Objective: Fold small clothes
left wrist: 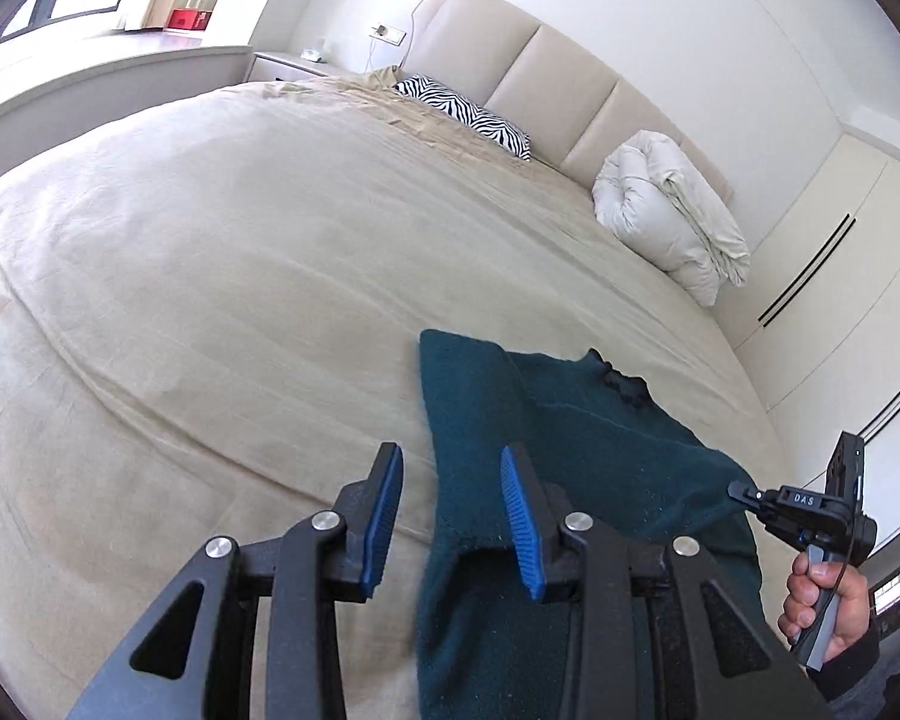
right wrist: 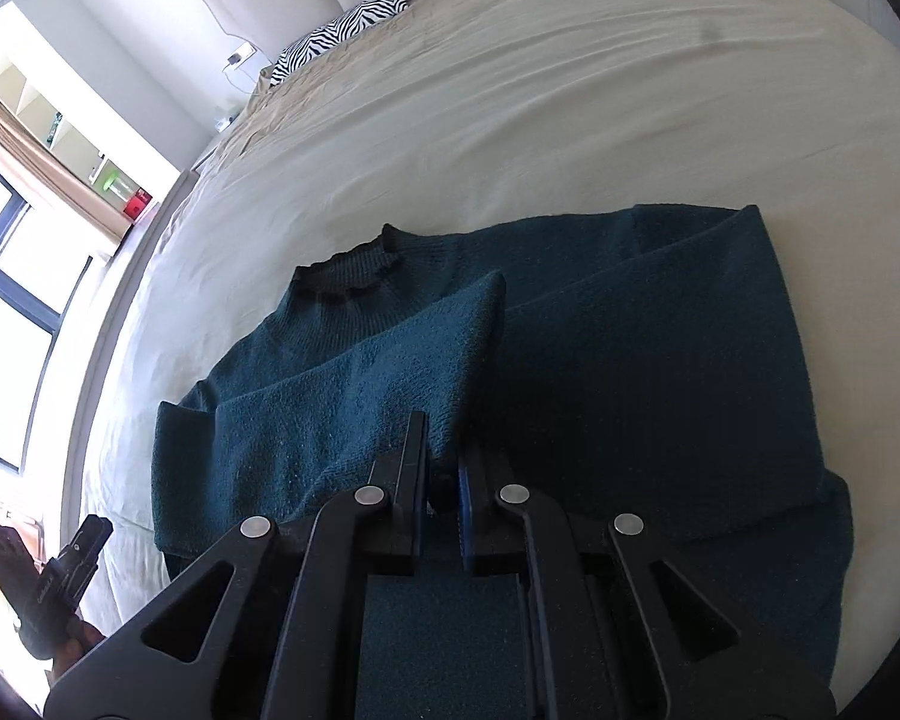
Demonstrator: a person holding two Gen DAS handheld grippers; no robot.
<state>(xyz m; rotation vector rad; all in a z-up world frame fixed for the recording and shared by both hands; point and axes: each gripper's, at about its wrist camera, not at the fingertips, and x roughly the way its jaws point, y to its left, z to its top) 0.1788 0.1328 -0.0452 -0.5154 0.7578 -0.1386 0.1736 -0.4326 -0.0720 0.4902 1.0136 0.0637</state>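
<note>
Your right hand-held gripper [right wrist: 444, 450] has its jaws pressed together on a fold of the dark teal sweater [right wrist: 630, 360], near the folded-over sleeve [right wrist: 360, 372]. Your left hand-held gripper [left wrist: 450, 510] has its jaws apart with nothing pinched, though the sweater's edge lies under them. The sweater is spread on the beige bed [left wrist: 210, 300], its collar [right wrist: 354, 273] toward eleven o'clock in the right wrist view.

The pinch looks shallow: a sharp pull could slip the knit free or drag the folded sleeve open. With only one corner held, the hem may bunch.

The gripper bodies hide the lower hem, and how many layers are clamped cannot be told.
</note>
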